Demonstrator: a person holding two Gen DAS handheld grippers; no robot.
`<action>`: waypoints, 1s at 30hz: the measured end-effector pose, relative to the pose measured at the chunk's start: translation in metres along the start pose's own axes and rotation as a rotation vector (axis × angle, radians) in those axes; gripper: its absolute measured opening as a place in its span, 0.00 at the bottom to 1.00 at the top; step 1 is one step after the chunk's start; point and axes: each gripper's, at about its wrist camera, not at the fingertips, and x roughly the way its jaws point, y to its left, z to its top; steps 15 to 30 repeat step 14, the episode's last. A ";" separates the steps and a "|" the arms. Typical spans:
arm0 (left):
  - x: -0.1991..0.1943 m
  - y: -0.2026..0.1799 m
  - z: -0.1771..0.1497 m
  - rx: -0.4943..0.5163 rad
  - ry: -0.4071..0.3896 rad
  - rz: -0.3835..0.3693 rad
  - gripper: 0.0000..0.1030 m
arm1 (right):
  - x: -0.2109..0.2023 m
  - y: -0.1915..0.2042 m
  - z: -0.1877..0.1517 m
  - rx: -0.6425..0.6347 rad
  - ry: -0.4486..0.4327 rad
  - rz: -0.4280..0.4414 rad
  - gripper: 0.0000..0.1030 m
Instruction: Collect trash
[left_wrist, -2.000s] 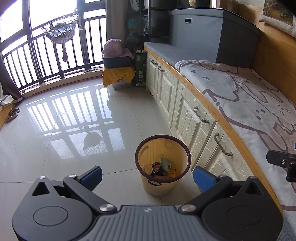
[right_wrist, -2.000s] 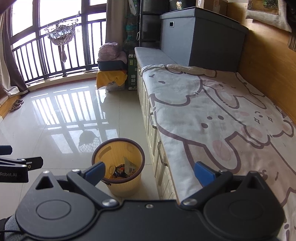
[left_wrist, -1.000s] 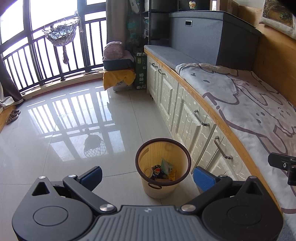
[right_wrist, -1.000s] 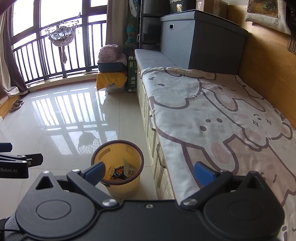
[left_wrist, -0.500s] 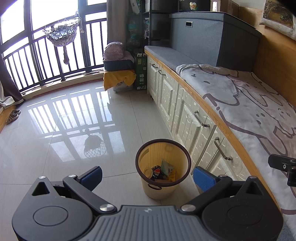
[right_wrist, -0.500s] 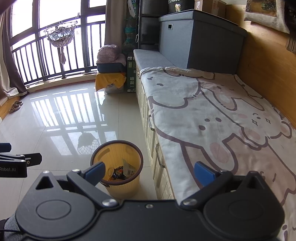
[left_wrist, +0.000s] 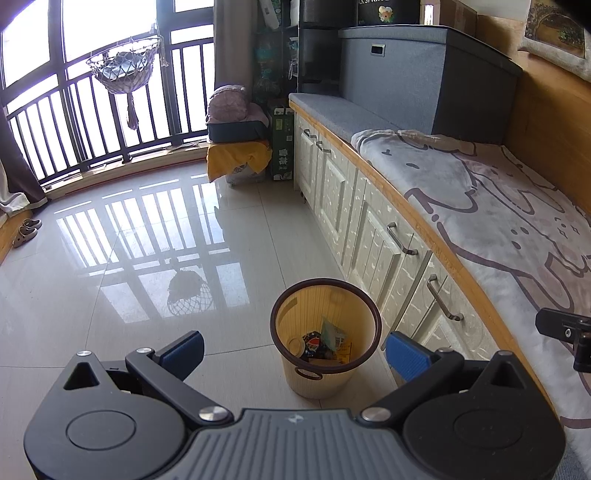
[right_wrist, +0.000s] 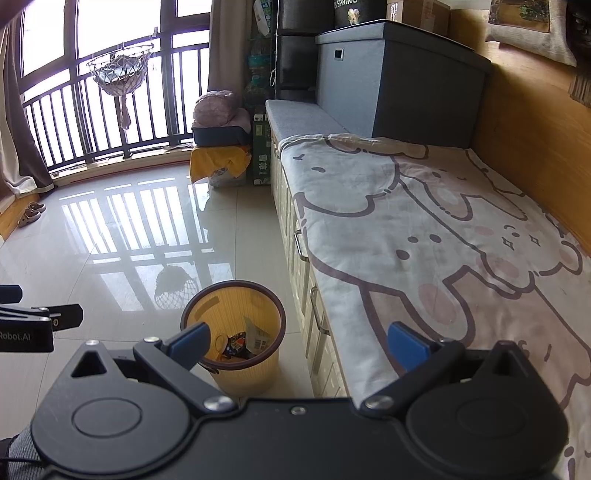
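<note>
A yellow waste bin (left_wrist: 352, 312) with a dark brown rim stands on the tiled floor beside the cabinet doors; it also shows in the right wrist view as the bin (right_wrist: 255, 380). Wrappers and other trash (left_wrist: 325, 343) lie at its bottom, seen again as trash (right_wrist: 243, 343). My left gripper (left_wrist: 293, 350) hangs above and just short of the bin, open, with nothing between its blue pads. My right gripper (right_wrist: 297, 343) is open and empty too, held over the bench edge right of the bin.
A long bench with a cartoon blanket (right_wrist: 424, 236) runs along the right over white cabinet doors (left_wrist: 373, 236). A grey storage box (left_wrist: 424, 70) sits at its far end. A yellow-draped stack (left_wrist: 236, 155) and shoes (left_wrist: 26, 229) lie near the balcony railing (left_wrist: 92, 122). Glossy floor (left_wrist: 147, 240) spreads left.
Both grippers have drifted slightly back and up, so the bin sits a little lower in the left view. Both stay open and empty.
</note>
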 end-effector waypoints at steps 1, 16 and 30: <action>0.000 0.000 0.000 0.000 0.000 0.000 1.00 | 0.000 0.001 -0.001 0.001 -0.001 0.000 1.00; -0.002 -0.001 0.010 0.005 -0.014 0.008 1.00 | -0.002 0.003 -0.002 0.010 -0.008 -0.006 1.00; -0.002 -0.001 0.010 0.005 -0.014 0.008 1.00 | -0.002 0.003 -0.002 0.010 -0.008 -0.006 1.00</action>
